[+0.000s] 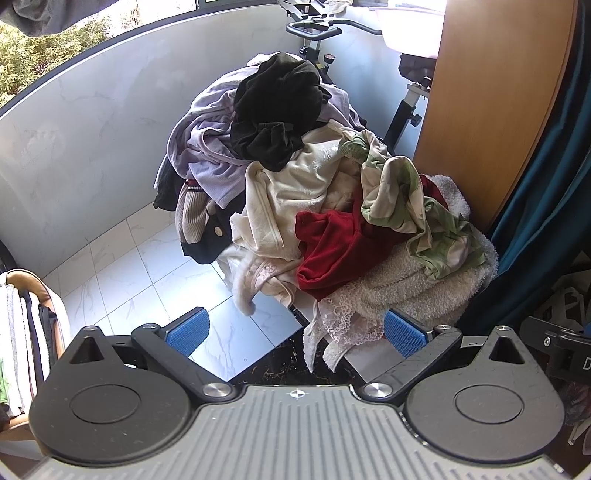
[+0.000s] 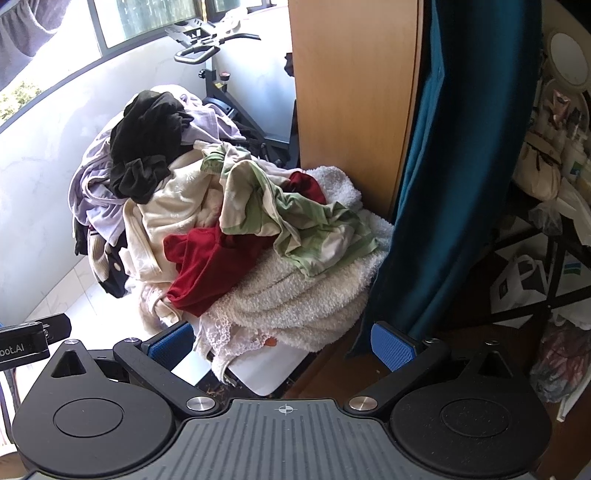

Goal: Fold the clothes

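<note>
A tall heap of unfolded clothes (image 1: 314,192) rests on a small white table (image 2: 266,373). On top lies a black garment (image 1: 277,107), with a lilac one (image 1: 207,162) to its left, a cream one (image 1: 291,199), a red one (image 1: 332,247), a green-and-cream one (image 1: 413,206) and a fluffy cream towel (image 1: 417,288) at the near right. My left gripper (image 1: 295,334) hangs open just short of the heap's near edge, holding nothing. My right gripper (image 2: 282,345) is open too, low in front of the towel (image 2: 303,295) and a lace trim (image 2: 221,336).
An exercise bike (image 1: 317,33) stands behind the heap by a curved white wall. A wooden panel (image 1: 491,103) and a teal curtain (image 2: 454,158) rise on the right. A basket of folded clothes (image 1: 26,332) sits at the left. Bags and clutter (image 2: 546,240) fill the far right.
</note>
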Motion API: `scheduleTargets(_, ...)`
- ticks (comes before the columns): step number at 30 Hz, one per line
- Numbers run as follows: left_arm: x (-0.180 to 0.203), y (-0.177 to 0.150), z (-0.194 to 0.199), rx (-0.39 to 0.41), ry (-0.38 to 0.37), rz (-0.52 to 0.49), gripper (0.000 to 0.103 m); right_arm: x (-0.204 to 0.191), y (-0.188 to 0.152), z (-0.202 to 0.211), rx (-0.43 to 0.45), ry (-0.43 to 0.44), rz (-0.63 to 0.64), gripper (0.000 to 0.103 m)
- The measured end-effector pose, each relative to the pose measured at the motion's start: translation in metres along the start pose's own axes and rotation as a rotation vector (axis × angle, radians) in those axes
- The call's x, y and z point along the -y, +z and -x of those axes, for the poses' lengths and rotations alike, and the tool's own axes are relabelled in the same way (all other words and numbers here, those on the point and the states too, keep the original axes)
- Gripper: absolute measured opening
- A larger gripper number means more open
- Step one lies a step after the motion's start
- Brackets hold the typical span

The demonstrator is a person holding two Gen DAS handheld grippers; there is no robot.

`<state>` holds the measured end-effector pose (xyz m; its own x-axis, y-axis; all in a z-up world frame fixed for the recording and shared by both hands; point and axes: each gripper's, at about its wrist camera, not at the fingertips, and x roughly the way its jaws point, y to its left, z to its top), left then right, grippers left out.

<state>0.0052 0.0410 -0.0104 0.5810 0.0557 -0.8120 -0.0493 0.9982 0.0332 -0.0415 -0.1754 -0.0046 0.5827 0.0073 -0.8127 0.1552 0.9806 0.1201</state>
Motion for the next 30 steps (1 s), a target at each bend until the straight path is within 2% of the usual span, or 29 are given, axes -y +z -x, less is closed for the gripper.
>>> scheduleTargets(20,-0.006,0.000,-0.005,-0.004,-0.009,-0.005,0.103,-0.015,0.001,-0.011,-0.011,0.020,0.038,0.102)
scheduleTargets(30,-0.015,0.001,-0.011,-0.013,-0.032,0.013,0.103,-0.024,0.003,-0.016,-0.030,0.004,0.049,0.102)
